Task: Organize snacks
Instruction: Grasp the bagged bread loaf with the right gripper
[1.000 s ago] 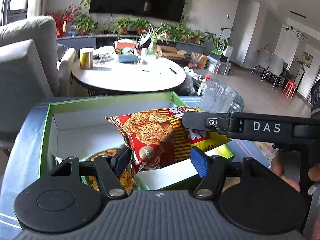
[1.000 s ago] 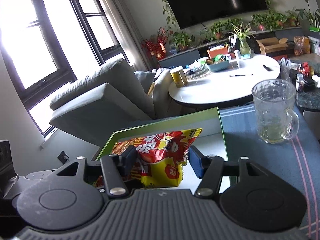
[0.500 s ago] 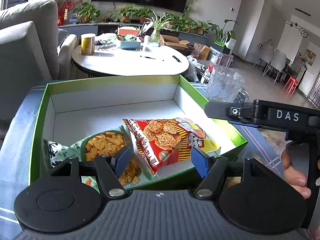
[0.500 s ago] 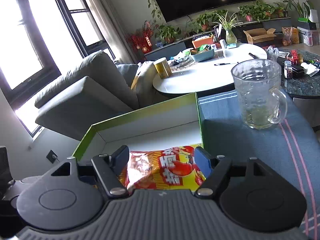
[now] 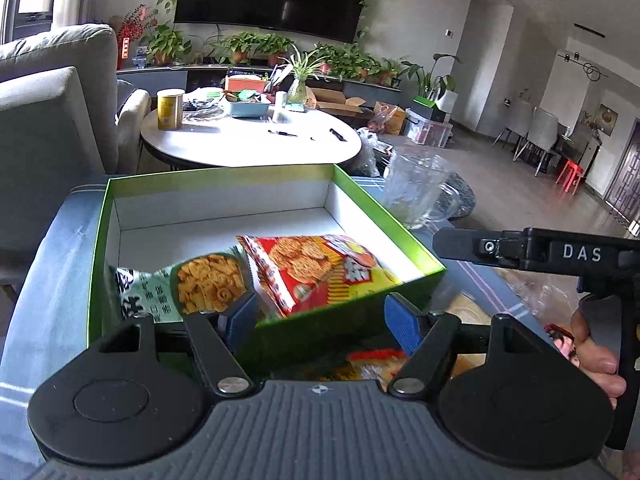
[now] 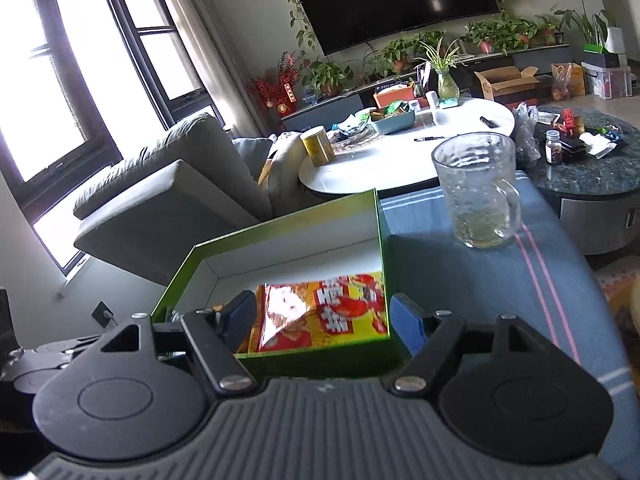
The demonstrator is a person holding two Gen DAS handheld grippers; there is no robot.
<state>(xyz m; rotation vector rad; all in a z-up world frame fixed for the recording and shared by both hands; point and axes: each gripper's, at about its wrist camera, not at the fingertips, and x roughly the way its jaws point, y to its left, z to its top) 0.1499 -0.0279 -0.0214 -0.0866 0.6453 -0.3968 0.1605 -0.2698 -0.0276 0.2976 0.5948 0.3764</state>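
While the left gripper point(image 5: 320, 314), its jaws opening and empty, hung at the near wall of the green cardboard box point(image 5: 352, 300), the red-and-yellow cracker packet point(image 5: 316, 268) lay inside just beyond, long axis running left-right; the right gripper point(image 6: 324, 322) stood spread, empty.

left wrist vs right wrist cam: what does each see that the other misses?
Left wrist only: the green-and-white snack bag in the box, the right gripper's DAS-marked body, and another packet outside the box's near wall.
Right wrist only: the windows and the dark stone side table.
Both: the green box, red-and-yellow snack bag, glass mug.
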